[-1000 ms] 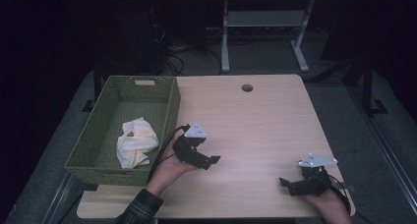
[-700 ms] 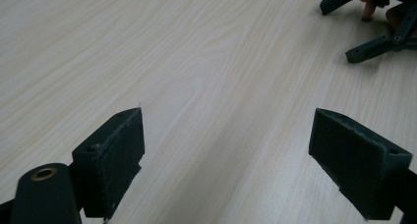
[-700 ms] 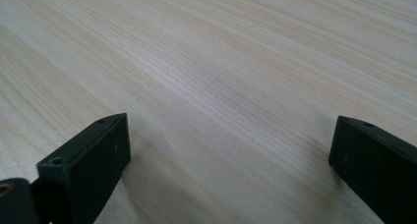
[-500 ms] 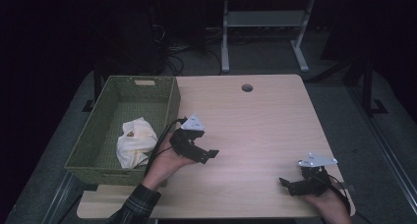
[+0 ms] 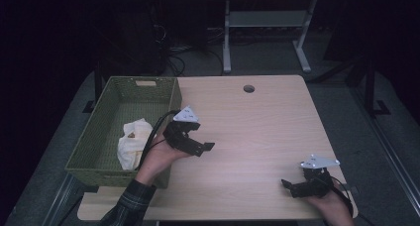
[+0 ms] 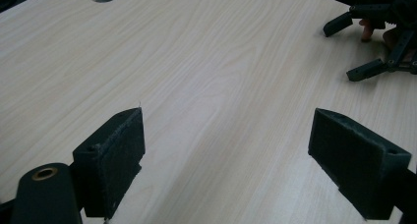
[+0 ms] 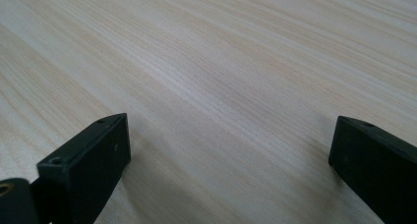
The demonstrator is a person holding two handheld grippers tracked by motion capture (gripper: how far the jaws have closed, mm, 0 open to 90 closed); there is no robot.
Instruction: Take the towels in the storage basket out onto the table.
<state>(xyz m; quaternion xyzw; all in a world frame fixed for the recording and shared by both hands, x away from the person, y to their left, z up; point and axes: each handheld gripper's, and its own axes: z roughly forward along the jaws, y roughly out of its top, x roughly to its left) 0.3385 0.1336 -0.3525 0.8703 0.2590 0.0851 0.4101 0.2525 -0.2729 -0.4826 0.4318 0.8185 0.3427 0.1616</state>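
Since 1 second ago the left gripper (image 5: 200, 145) has moved a little away from the middle of the table and closer to the green woven plastic basket (image 5: 99, 161), while the right gripper (image 5: 292, 186) has not moved. I judge that the left hand is going toward the basket to take the crumpled white cloth (image 5: 132, 142) that lies inside it, in the near part close to the right wall. The cloth is not touched yet, so the work is only at its beginning.

The left hand (image 5: 161, 159) comes up from the bottom edge with a checked sleeve, and it holds the gripper just beside the basket's right wall, above the light wooden table (image 5: 257, 132). The jaws point to the right, away from the cloth, so the wrist must turn before any grasp. In the left gripper view its 2 black jaws are spread wide with nothing between them, only bare wood.

The right gripper rests low near the front right corner of the table, well apart from the basket. Its jaws are also spread wide and hold nothing.
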